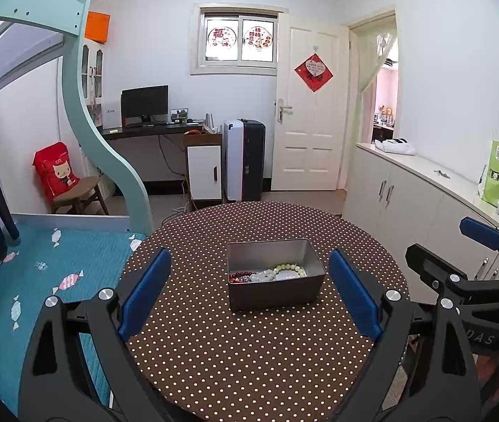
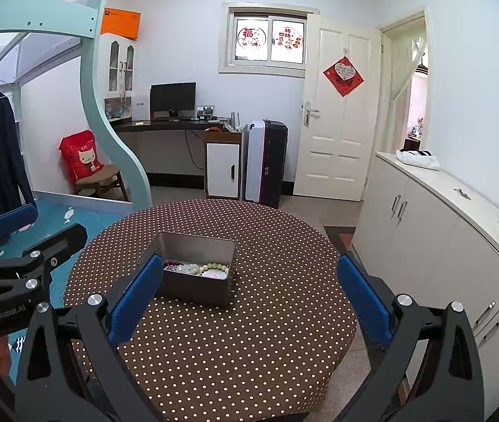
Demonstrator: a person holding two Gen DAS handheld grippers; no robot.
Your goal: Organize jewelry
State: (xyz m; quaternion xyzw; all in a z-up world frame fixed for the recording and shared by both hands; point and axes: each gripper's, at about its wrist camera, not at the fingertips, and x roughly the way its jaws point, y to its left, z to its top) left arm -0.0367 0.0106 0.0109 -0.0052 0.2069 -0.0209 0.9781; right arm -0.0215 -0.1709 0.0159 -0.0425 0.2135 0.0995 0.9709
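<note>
A rectangular grey metal tin [image 1: 273, 290] on the round brown polka-dot table [image 1: 249, 351] holds a dark red bead bracelet [image 1: 239, 277], a clear crystal bracelet [image 1: 263, 275] and a pale cream bead bracelet [image 1: 289, 268]. The left gripper [image 1: 249, 293] and the right gripper [image 2: 249, 295] both hover with fingers spread wide, holding nothing.

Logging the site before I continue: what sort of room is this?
Most likely a home bedroom that doubles as a study: a loft bed frame, a desk with a monitor, and a suitcase by the door.

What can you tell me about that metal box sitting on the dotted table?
The grey rectangular metal tin is open-topped, with no lid in sight, and stands upright near the middle of the round brown polka-dot tablecloth. Inside lie a dark red bead bracelet, a clear pale bracelet and a cream bead bracelet. Neither hand-held gripper touches it.
</note>
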